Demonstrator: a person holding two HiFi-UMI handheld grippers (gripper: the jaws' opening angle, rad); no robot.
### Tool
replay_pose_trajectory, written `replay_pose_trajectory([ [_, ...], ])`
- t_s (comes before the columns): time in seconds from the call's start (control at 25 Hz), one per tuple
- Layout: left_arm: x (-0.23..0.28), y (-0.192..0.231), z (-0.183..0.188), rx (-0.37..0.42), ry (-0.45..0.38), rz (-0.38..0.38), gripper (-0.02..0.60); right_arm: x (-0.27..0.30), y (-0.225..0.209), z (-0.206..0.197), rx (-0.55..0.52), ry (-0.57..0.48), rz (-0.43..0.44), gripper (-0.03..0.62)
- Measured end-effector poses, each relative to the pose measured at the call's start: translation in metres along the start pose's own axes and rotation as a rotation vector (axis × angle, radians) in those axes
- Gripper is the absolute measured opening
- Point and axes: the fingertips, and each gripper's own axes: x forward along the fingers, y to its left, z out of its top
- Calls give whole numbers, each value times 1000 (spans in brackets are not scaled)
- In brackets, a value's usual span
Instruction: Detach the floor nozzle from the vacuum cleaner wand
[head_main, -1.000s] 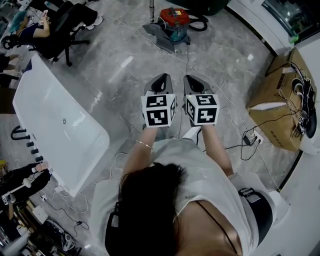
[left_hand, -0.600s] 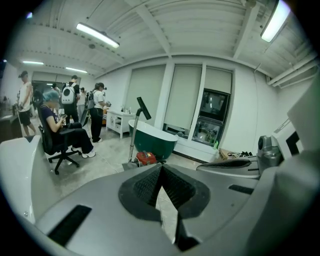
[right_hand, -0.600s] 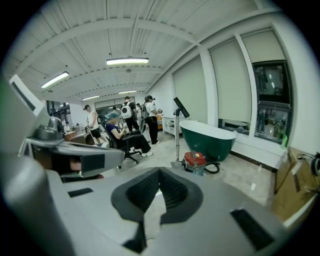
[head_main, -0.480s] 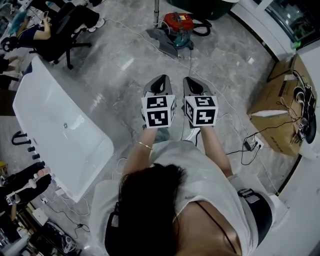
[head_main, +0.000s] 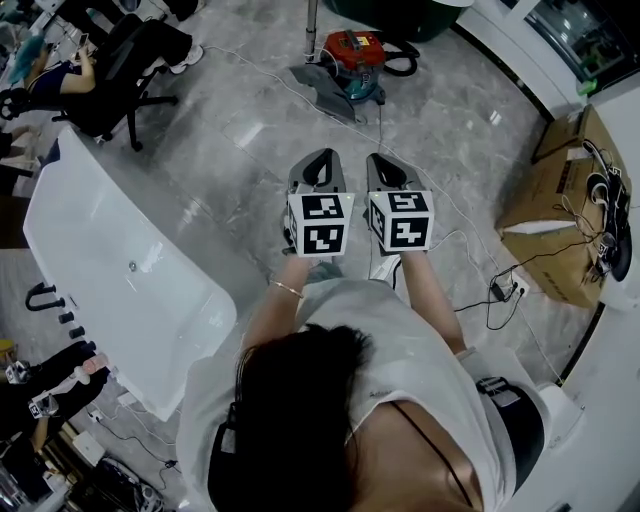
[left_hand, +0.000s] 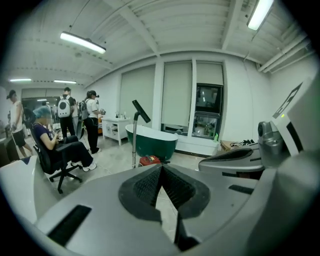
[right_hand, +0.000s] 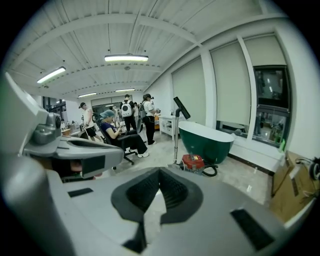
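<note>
**Left gripper** (head_main: 318, 163), **right gripper** (head_main: 386, 165): side by side at frame centre, jaws of each pressed together, nothing between them.

**Flat grey floor nozzle** (head_main: 322, 84): upper centre of frame, on grey marble floor (head_main: 240, 190). Joined to upright metal wand (head_main: 311, 14), just beside red canister vacuum cleaner (head_main: 353, 48). Well apart from both grippers.

**Step in hand (judged):** approach.

**For clean detachment:**
- Spread jaws before arrival.
- One gripper steadies wand low down, other pinches nozzle neck.
- Pull along wand axis, without levering sideways.
</note>
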Motion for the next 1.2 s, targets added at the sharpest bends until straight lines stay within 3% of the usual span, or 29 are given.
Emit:
replay_pose_trajectory([
  [0.36,14,11,6,-79,-3,-93,5,20,9,12,16,-7,-17,15],
  [1.2,21,37,5,-103,9,-101,5,38,24,17,23,1,-39,15],
])
